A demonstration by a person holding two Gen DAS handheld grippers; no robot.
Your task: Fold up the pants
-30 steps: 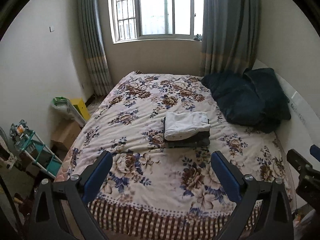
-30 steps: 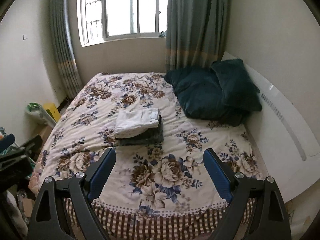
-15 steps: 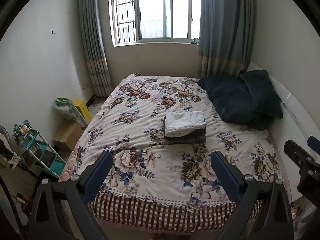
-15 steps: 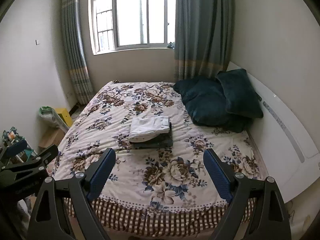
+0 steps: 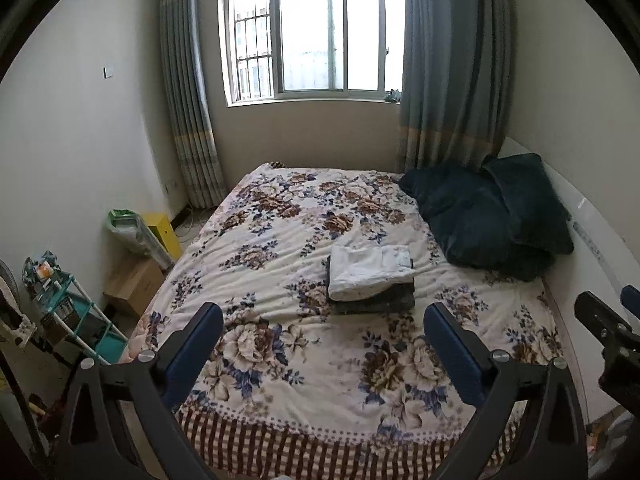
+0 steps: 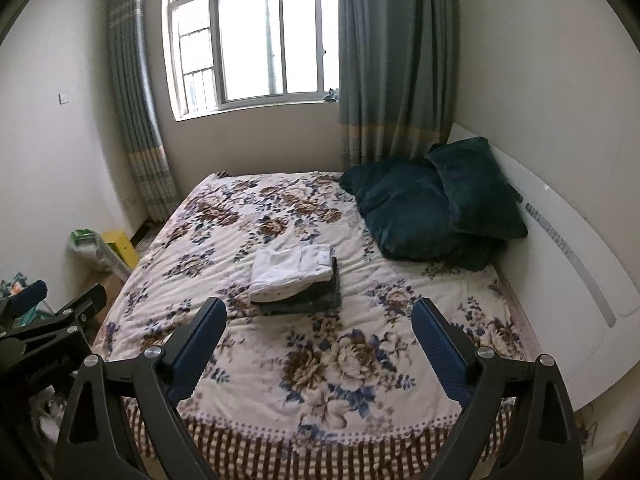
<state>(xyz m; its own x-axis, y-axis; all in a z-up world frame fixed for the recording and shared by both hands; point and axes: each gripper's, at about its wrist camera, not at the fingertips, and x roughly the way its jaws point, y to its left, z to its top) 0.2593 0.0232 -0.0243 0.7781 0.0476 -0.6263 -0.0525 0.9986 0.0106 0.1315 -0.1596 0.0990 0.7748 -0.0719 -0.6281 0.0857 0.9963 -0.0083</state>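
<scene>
While both grippers hang off the foot of the bed, their jaws stand wide apart and hold nothing: the left gripper (image 5: pixel 323 322) frames the flowered quilt (image 5: pixel 280 248) between its blue pads (image 5: pixel 196 344), and the right gripper (image 6: pixel 318 320) does the same from a spot further toward the headboard (image 6: pixel 568 264) side. Each gripper also shows at the edge of the other's view, the right gripper at the right edge of the left camera and the left gripper (image 6: pixel 44 308) at the left edge of the right camera. On the quilt, near the middle of the bed and well beyond both sets of fingers, lies the stack of folded clothes: white pants (image 5: pixel 370 270) folded into a neat block on top of a dark folded garment (image 5: pixel 376 302), whose edges show under it toward the foot of the bed. No finger touches the stack. Beyond the stack, against the headboard, two dark pillows (image 5: pixel 492 220) lean on each other. Past the far edge of the bed a window (image 5: pixel 312 36) sits between grey-blue curtains (image 5: pixel 452 60). On the floor left of the bed stand a cardboard box (image 5: pixel 134 280), a yellow box (image 5: pixel 162 230) with a plastic bag (image 5: pixel 128 230) against it, and a teal rack (image 5: pixel 76 320) nearest the camera. The quilt's striped hem (image 5: pixel 320 440) hangs over the foot of the bed, just under the grippers.
</scene>
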